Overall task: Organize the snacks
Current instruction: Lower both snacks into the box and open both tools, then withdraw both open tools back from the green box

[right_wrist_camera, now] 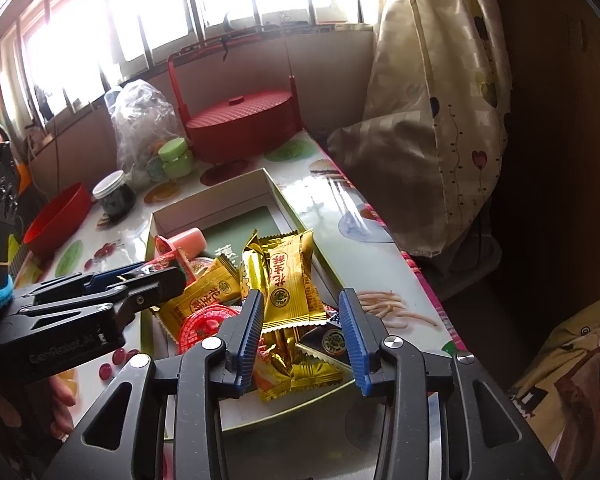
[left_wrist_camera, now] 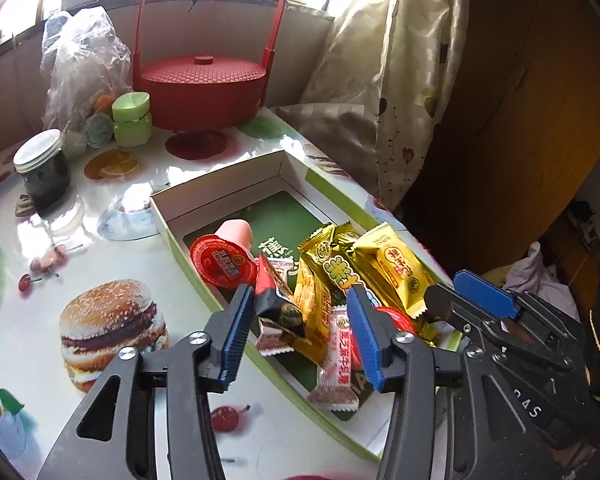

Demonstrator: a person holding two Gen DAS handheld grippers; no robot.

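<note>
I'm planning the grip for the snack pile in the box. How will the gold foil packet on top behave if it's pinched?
The gold foil packet looks glossy, so it may slip between the pads. It is probably light, with a pillowy wrapper that should crumple. Lying loose on other snacks in the box, it may slide when nudged.

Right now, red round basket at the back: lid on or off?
On. The lid with its center knob sits flush across the red lidded basket; no gap shows at the rim in either wrist view.
</note>
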